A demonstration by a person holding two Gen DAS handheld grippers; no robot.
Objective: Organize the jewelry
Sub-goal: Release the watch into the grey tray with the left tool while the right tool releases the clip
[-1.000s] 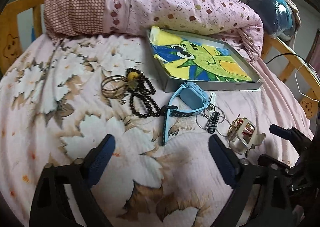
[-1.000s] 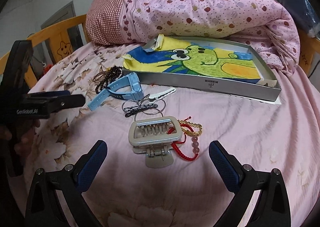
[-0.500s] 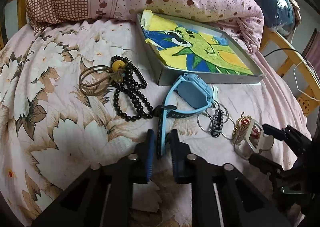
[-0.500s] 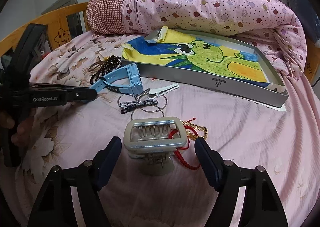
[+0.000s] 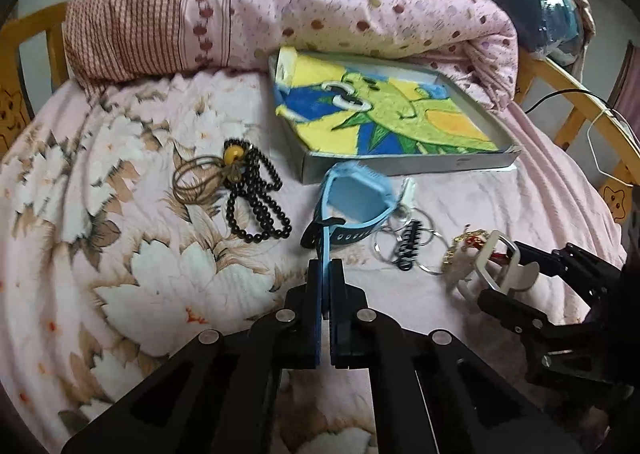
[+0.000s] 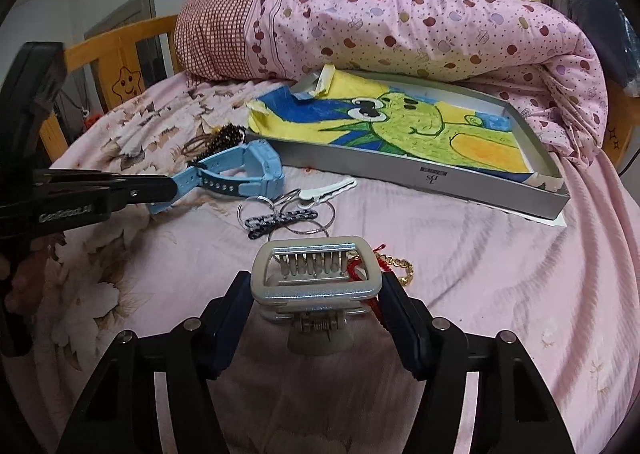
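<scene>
Presently the bed (image 6: 500, 274), a soft quilted surface, carries everything, and any item pressed down will sink rather than slide. Ahead of both hand-held grippers lies the grey box lid (image 6: 420, 170), a shallow tray lined with a crayon drawing; judged the likely destination, its low wall must be cleared on approach, and the rolled pink duvet (image 6: 400, 26) behind it closes off the far side. Open bedding lies right of the right hand-held gripper, with free room there. The left hand-held gripper (image 5: 326, 274) has its jaws together, clamped on the free strap end of the blue watch (image 5: 356, 198); the watch body hangs forward of it, partly raised off the bed. That strap looks rubbery and flexible, so the body will probably swing; the item appears light. The right hand-held gripper (image 6: 316, 306) is closed upon the grey hair claw clip (image 6: 314, 274) across its two sides. The clip appears rigid, light plastic with a spring hinge; a side hold is judged sound, though the smooth faces could slip. Just ahead of the clip lie key rings with a braided cord (image 6: 280, 220). A red cord bracelet and gold chain (image 6: 394, 264) touch the clip's right side and may snag. Dark bead strands (image 5: 256, 198) rest left of the watch.
</scene>
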